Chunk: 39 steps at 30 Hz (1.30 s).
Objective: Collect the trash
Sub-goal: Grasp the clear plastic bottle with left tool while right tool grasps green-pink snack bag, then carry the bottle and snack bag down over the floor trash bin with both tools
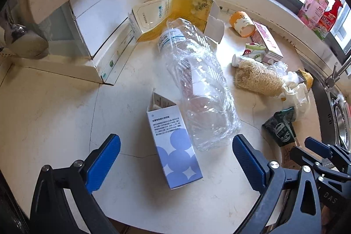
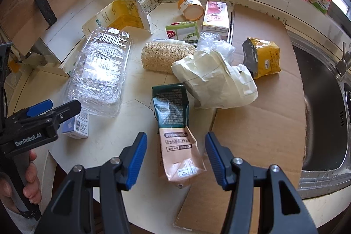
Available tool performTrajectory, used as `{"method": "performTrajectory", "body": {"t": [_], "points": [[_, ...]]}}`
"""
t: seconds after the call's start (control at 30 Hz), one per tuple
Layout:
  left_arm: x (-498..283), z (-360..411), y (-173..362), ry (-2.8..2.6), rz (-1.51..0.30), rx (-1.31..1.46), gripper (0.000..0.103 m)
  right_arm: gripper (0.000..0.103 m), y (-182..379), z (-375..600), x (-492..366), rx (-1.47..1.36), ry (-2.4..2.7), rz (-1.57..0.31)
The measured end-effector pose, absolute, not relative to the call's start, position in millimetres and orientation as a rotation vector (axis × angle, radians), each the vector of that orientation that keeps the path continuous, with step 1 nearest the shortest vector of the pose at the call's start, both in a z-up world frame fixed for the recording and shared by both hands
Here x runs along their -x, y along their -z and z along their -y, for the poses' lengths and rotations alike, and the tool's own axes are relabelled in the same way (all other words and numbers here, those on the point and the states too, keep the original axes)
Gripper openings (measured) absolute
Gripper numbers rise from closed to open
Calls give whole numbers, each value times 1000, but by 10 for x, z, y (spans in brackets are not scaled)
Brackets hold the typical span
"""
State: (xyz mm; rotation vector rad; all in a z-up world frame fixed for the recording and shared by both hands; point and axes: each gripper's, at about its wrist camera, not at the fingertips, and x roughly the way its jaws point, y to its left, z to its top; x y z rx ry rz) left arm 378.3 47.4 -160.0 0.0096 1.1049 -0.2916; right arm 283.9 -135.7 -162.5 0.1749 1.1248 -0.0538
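Observation:
My left gripper point(image 1: 176, 147) is open, its blue pads either side of a blue-and-white carton point(image 1: 173, 146) lying on the counter, not touching it. A crushed clear plastic bottle point(image 1: 197, 84) lies just beyond, also in the right wrist view point(image 2: 98, 74). My right gripper point(image 2: 176, 144) is open around a green-and-tan pouch point(image 2: 175, 128) that lies flat on the counter; it shows in the left wrist view point(image 1: 282, 126). The left gripper also shows at the left of the right wrist view point(image 2: 50, 111).
More trash lies on the counter: a yellow flattened box point(image 2: 122, 14), a loofah point(image 2: 166, 56), crumpled white paper point(image 2: 217, 82), a yellow bag point(image 2: 263, 57), an orange tub point(image 2: 190, 6), small cartons point(image 2: 216, 15). Cardboard point(image 2: 258, 115) covers the counter beside the steel sink point(image 2: 324, 102).

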Motion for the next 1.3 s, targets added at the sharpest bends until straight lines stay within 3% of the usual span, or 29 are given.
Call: {"method": "performTrajectory", "body": {"t": [0.37, 0.5, 0.57, 0.73, 0.8, 1.0, 1.1, 1.3], "points": [[-4221, -404, 1530, 291, -1114, -10, 101, 55, 1717, 1425, -2950, -208, 51, -1143], [-4287, -305, 1490, 319, -1098, -43, 99, 41, 1752, 1401, -2973, -217, 29, -1164], [-4285, -251, 1482, 351, -1108, -53, 85, 37, 1764, 1396, -2969, -221, 24, -1169], [-4264, -105, 1533, 419, -1147, -81, 73, 37, 1763, 1403, -2939, -221, 25, -1167], [-4264, -70, 1572, 428, -1163, -90, 52, 36, 1759, 1397, -2932, -216, 26, -1165], [-4216, -101, 1495, 448, -1147, -28, 37, 35, 1696, 1335, -2859, -187, 11, -1137], [-4165, -126, 1422, 454, -1132, -6, 18, 35, 1609, 1318, -2811, -178, 12, -1100], [-4005, -141, 1212, 480, -1077, 4, 15, 35, 1435, 1325, -2736, -193, 5, -1054]]}}
